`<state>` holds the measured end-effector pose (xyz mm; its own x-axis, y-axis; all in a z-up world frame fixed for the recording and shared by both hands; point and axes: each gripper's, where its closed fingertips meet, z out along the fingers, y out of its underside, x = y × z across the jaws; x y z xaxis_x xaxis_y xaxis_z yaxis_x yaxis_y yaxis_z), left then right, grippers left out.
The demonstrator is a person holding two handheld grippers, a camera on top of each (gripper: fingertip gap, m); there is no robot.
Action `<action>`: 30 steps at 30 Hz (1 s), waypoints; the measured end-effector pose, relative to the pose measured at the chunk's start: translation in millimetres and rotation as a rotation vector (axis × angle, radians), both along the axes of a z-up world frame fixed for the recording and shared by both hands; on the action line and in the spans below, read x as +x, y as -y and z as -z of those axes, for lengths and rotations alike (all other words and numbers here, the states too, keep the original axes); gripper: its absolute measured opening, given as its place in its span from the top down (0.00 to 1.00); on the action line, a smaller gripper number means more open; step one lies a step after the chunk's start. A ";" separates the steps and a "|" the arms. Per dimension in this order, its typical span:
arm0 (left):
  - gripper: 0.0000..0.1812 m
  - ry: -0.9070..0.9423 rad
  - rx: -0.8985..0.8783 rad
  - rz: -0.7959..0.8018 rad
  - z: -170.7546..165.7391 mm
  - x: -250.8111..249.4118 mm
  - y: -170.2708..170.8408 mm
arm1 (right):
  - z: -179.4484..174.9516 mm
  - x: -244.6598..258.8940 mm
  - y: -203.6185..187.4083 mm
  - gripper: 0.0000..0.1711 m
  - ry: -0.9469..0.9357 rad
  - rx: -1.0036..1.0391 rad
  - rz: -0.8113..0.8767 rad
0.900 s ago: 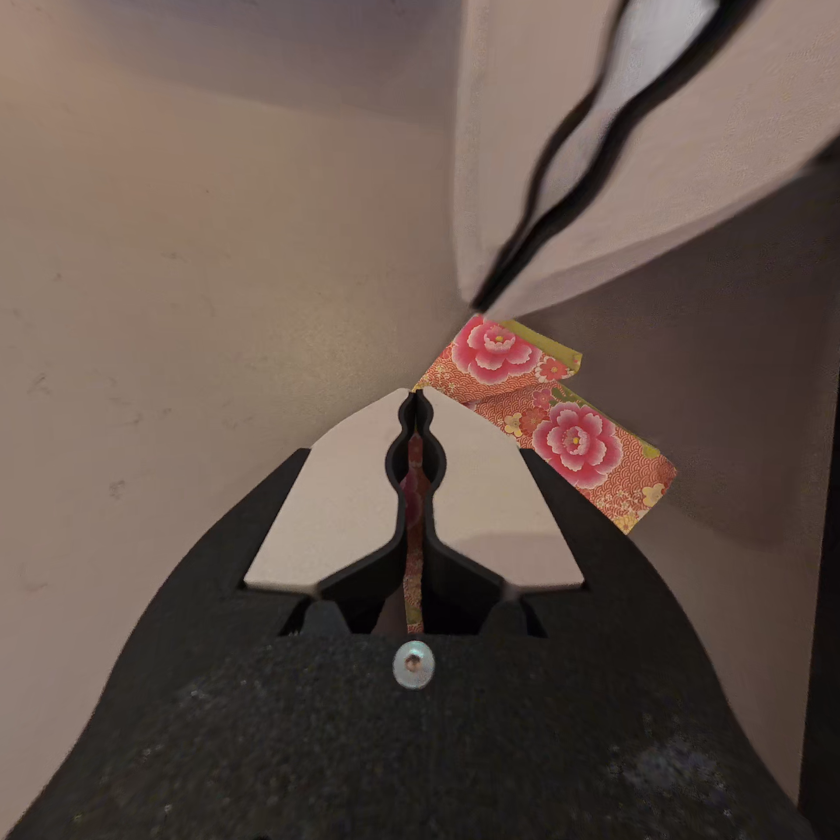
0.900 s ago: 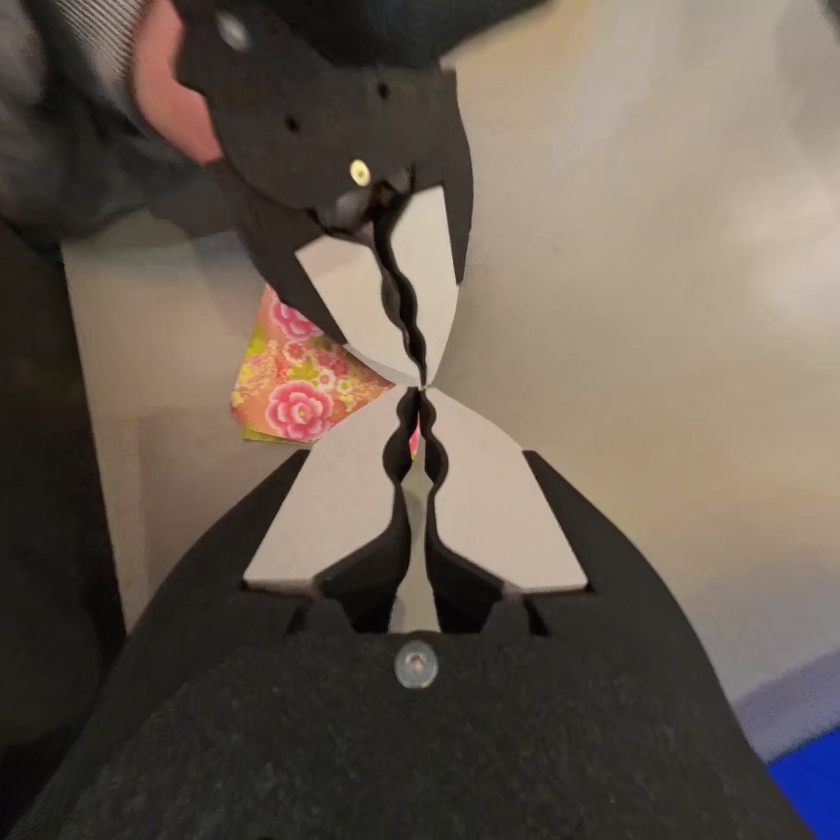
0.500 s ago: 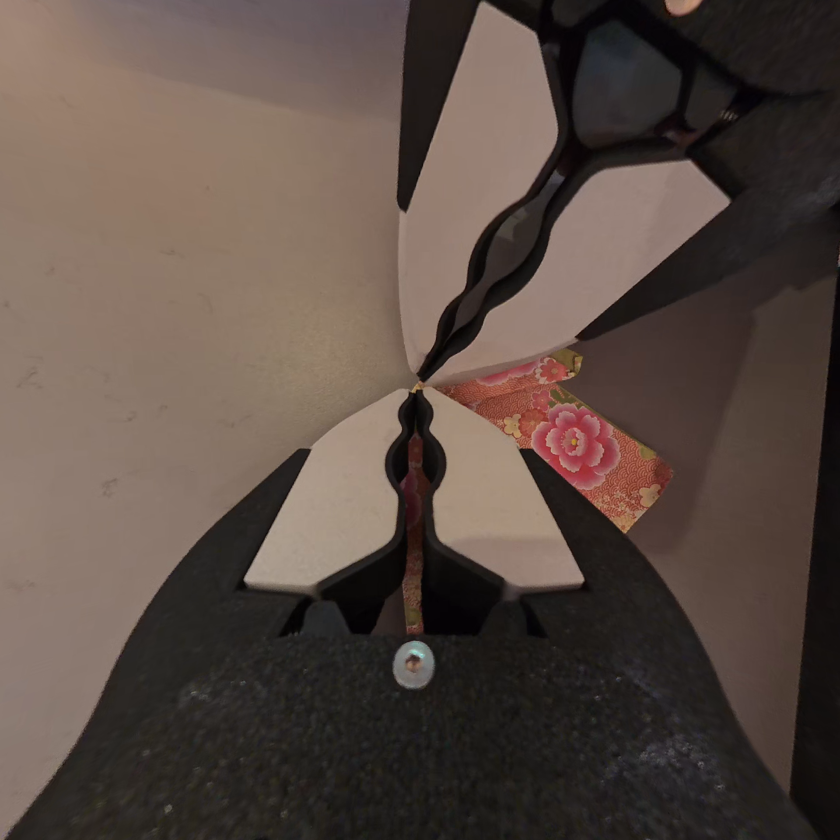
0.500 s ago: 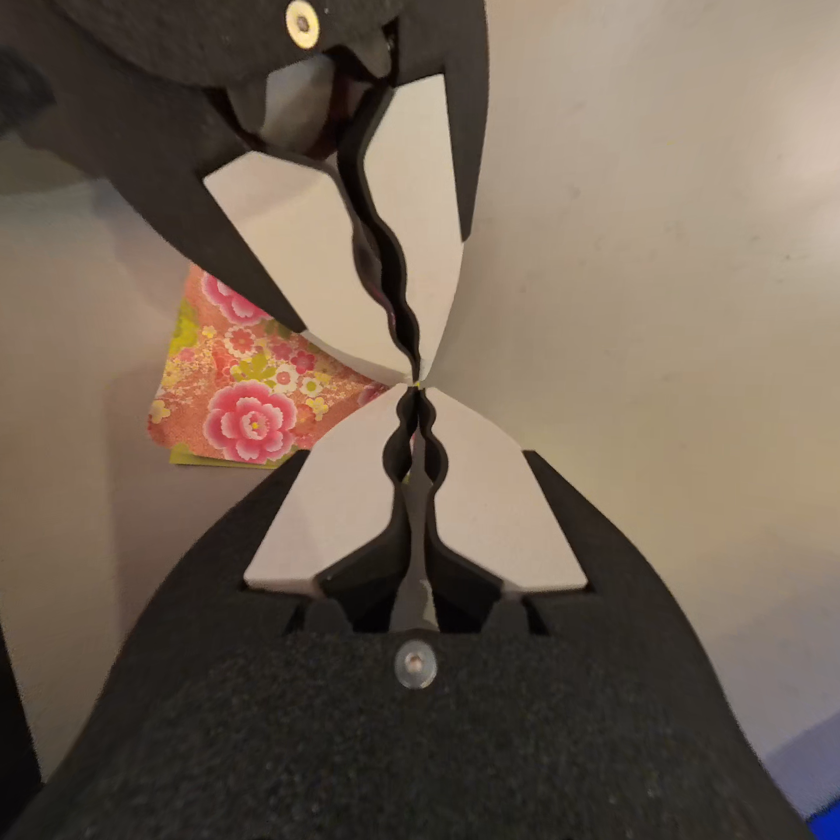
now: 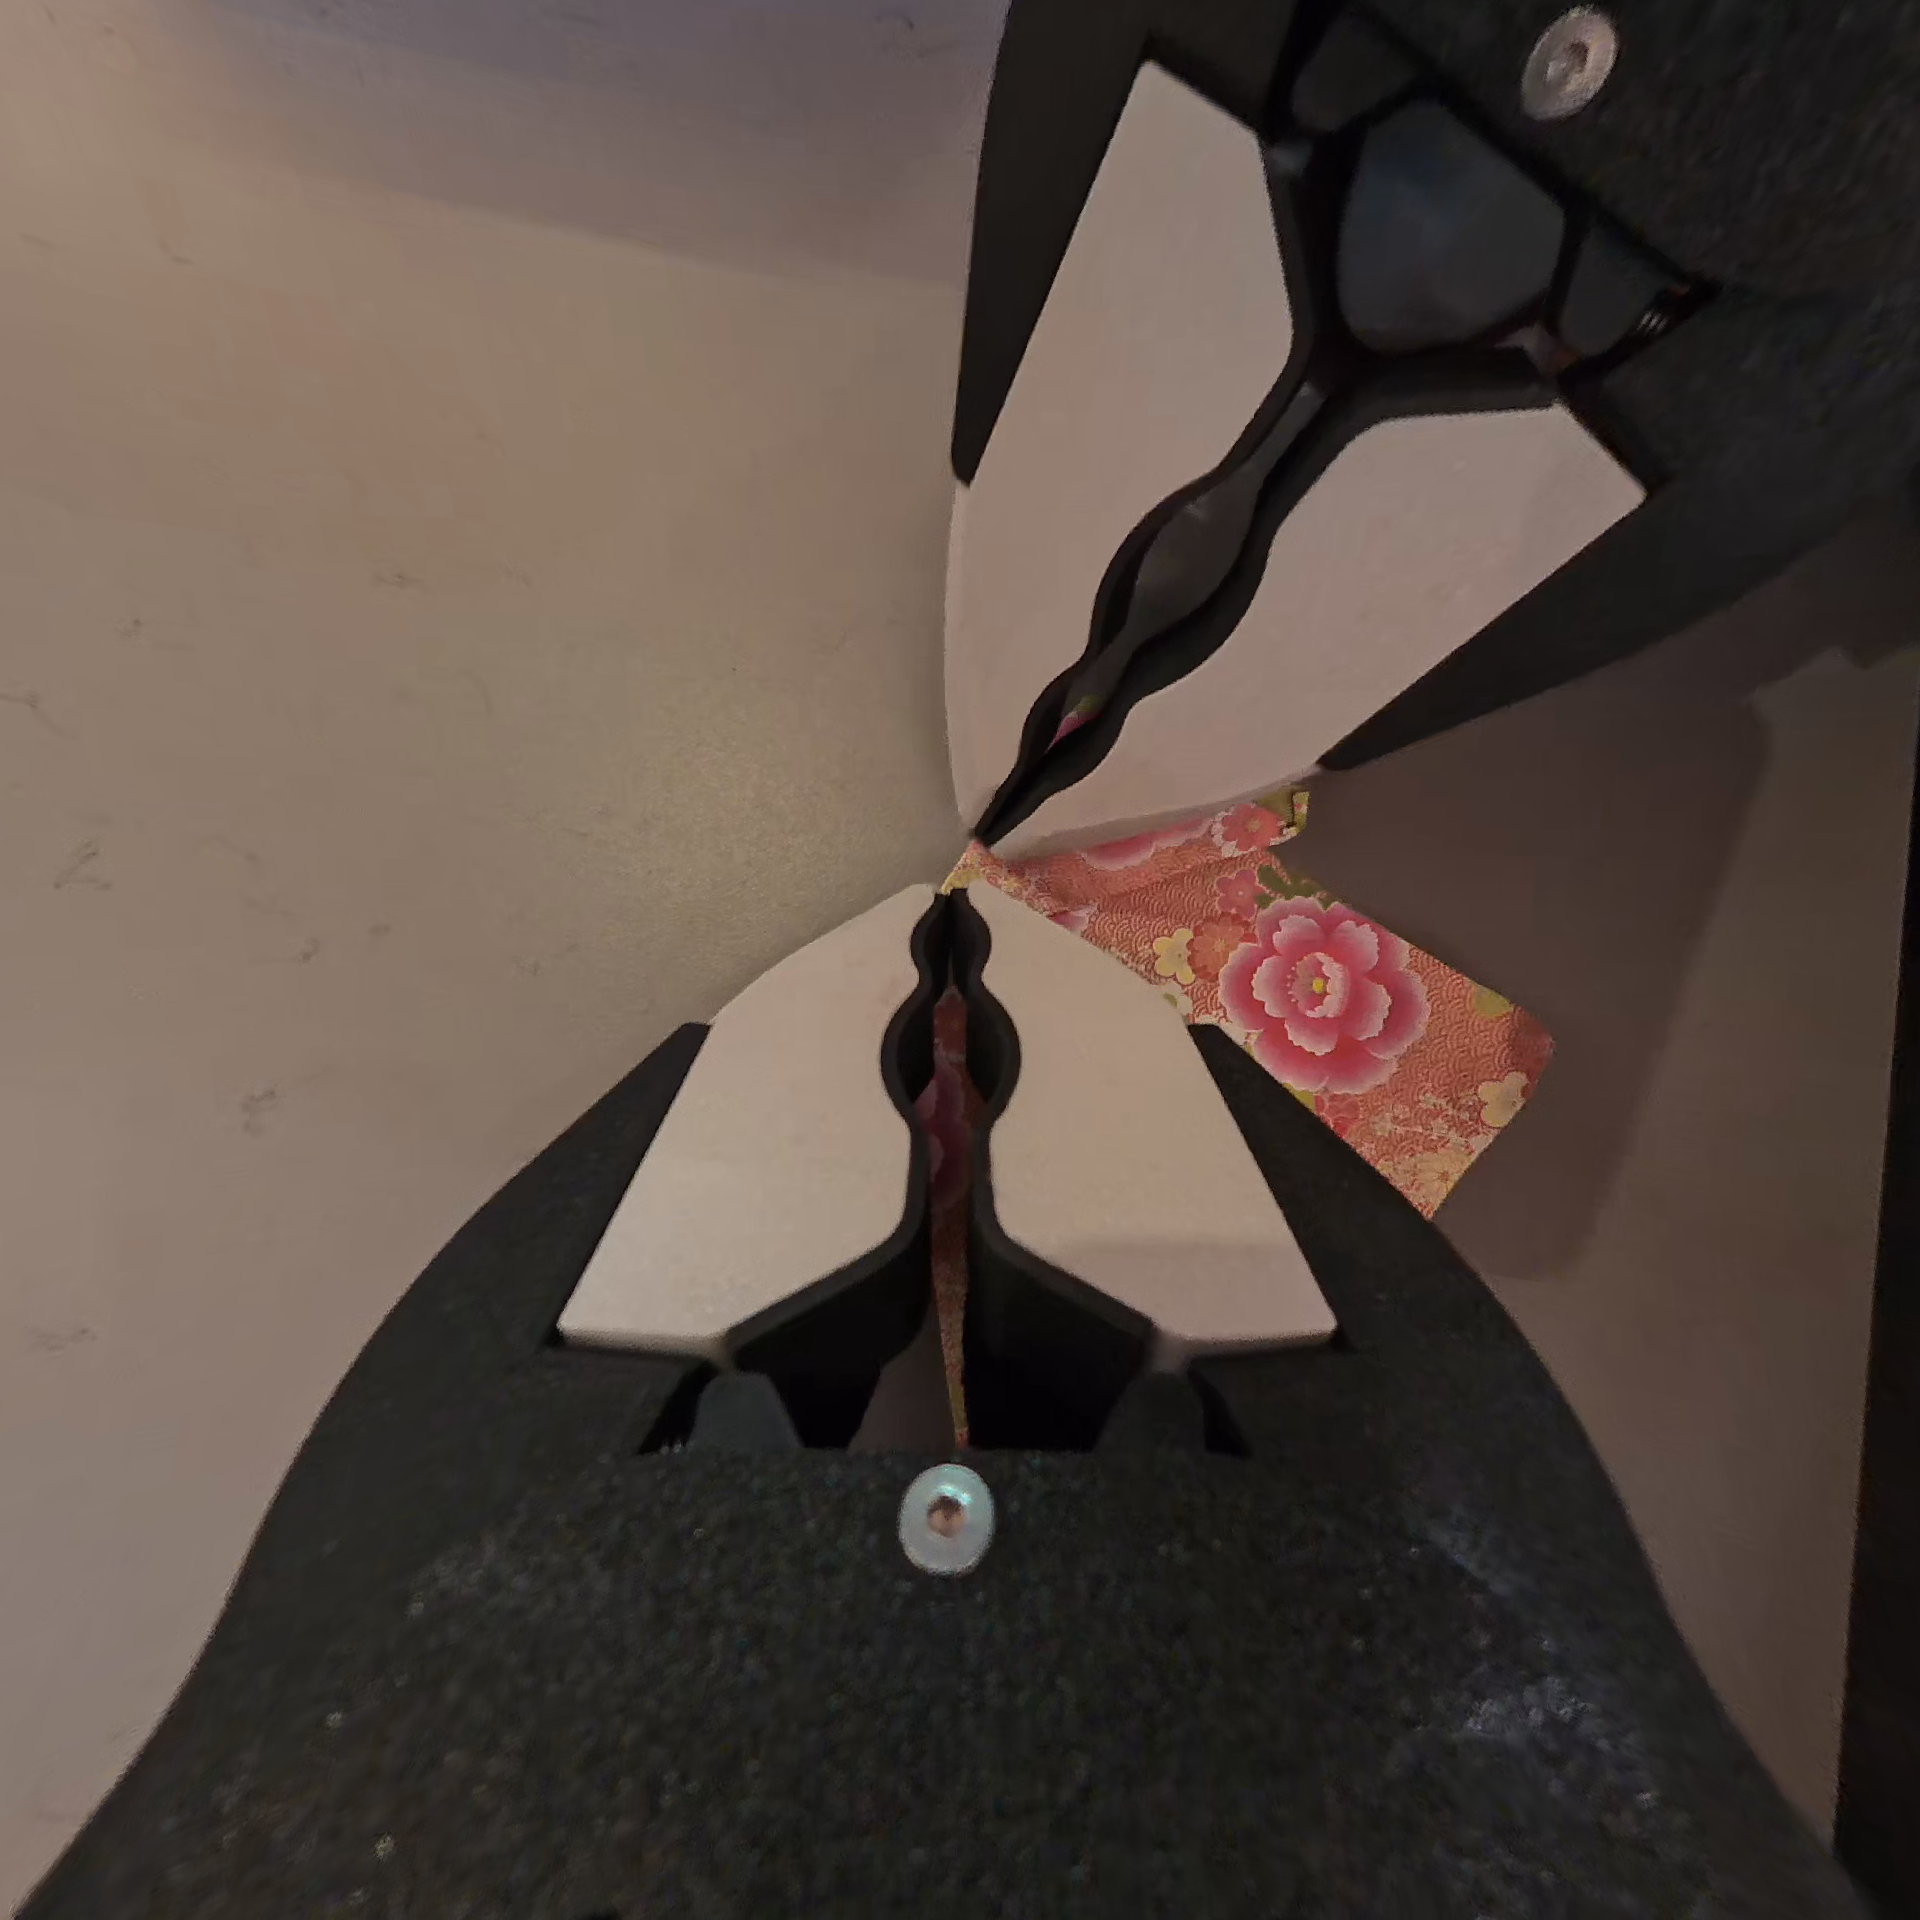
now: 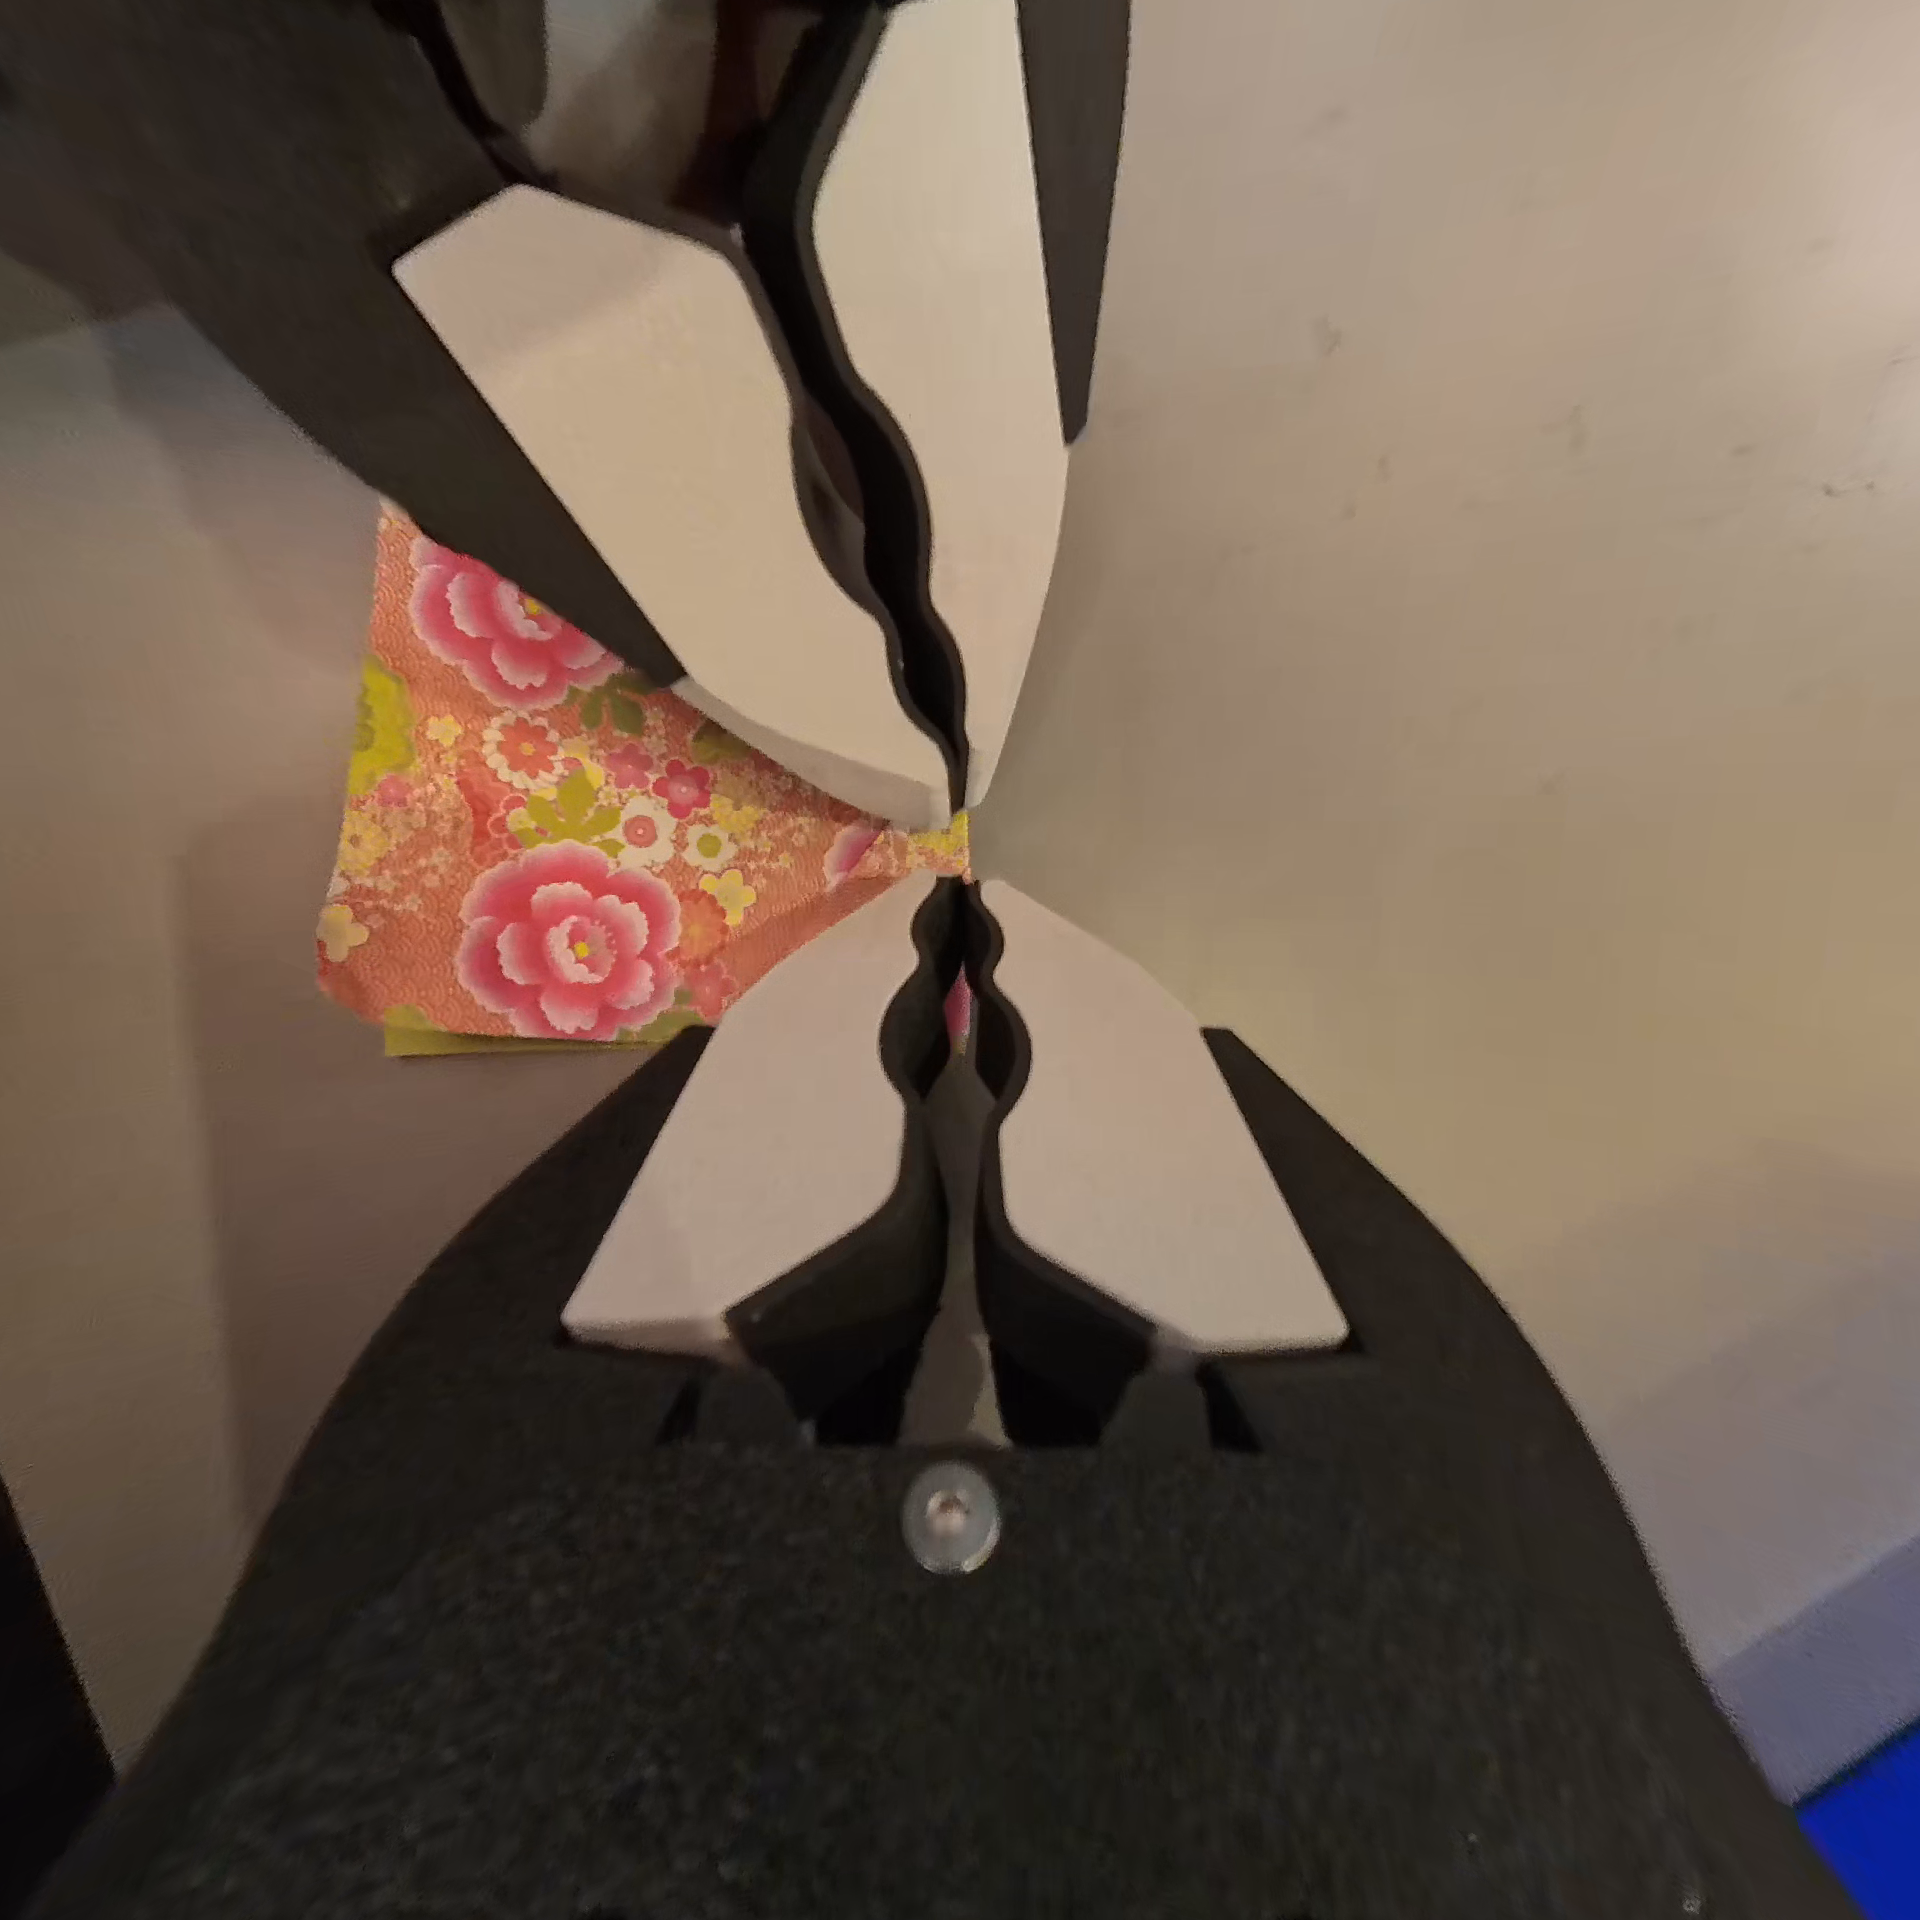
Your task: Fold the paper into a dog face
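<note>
The folded paper (image 5: 1311,987), orange with pink flowers and a yellow-green back, hangs above the beige table. It also shows in the right wrist view (image 6: 540,831). My left gripper (image 5: 951,906) is shut on the paper, and a strip of it runs back between the fingers. My right gripper (image 5: 979,831) comes in from the upper right, tip to tip with the left, with paper showing inside its jaws. In the right wrist view my right gripper (image 6: 956,894) is shut on the paper's corner, and the left gripper (image 6: 961,795) meets it from above.
The beige table (image 5: 416,675) lies under both grippers. A dark edge (image 5: 1896,1039) runs down the right of the left wrist view. A blue patch of floor (image 6: 1870,1756) shows beyond the table edge at the lower right of the right wrist view. Left and right tips are no more than a few centimetres apart.
The right gripper has moved in toward the left one until the tips nearly touch. A small piece of paper now shows between the two tips. Both stay shut.
</note>
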<state>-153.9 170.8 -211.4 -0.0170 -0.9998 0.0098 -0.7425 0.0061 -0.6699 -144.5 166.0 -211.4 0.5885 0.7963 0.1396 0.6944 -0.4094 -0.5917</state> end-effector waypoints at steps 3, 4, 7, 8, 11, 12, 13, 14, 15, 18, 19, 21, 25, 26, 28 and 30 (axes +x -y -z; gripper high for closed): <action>1.00 0.001 -0.002 0.000 0.1 -0.1 0.0 | 0.0 5.2 3.5 1.00 0.000 -0.002 0.013; 1.00 0.001 -0.002 0.001 0.1 -0.1 0.0 | -0.1 6.3 4.4 1.00 0.000 0.001 0.014; 1.00 0.000 -0.001 0.001 0.0 -0.1 0.2 | -0.2 8.0 6.7 1.00 0.013 0.013 0.016; 1.00 0.000 0.000 0.002 0.0 -0.1 0.5 | -0.3 8.7 7.5 1.00 0.019 0.016 0.018; 1.00 -0.002 0.001 0.003 0.0 0.2 1.5 | -0.6 11.3 11.3 1.00 0.022 0.030 0.023; 1.00 -0.004 0.005 0.002 0.0 0.3 1.5 | -0.6 12.4 12.3 1.00 0.028 0.037 0.023; 1.00 -0.004 0.008 0.003 0.1 0.3 1.5 | -0.6 13.5 13.4 1.00 0.029 0.035 0.023; 1.00 -0.004 0.008 0.004 -0.1 0.2 1.4 | -0.6 14.6 14.4 1.00 0.027 0.025 0.027; 1.00 -0.003 0.005 0.004 -0.1 0.2 1.4 | -0.6 15.7 15.2 1.00 0.026 0.020 0.029; 1.00 -0.001 0.005 0.004 -0.2 0.1 1.5 | -0.3 21.5 19.1 1.00 0.032 0.008 0.040; 1.00 0.000 0.007 0.004 -0.2 0.1 1.5 | -0.3 21.7 19.4 1.00 0.030 0.006 0.041; 1.00 -0.001 0.000 -0.001 -0.5 0.3 1.4 | -0.4 21.8 19.3 1.00 0.051 0.010 0.035; 1.00 -0.016 0.020 -0.008 -0.7 0.5 1.7 | -0.7 22.3 19.1 1.00 0.041 0.013 0.037; 1.00 -0.022 0.023 -0.006 -0.7 0.2 2.0 | -2.5 24.4 17.6 1.00 0.045 0.018 0.041; 1.00 -0.027 0.019 -0.002 -0.6 -0.3 2.4 | -20.0 16.9 14.0 1.00 -0.077 0.028 0.039; 1.00 -0.021 0.004 -0.003 -0.7 -0.2 2.4 | -30.0 11.4 10.6 1.00 -0.158 0.012 0.043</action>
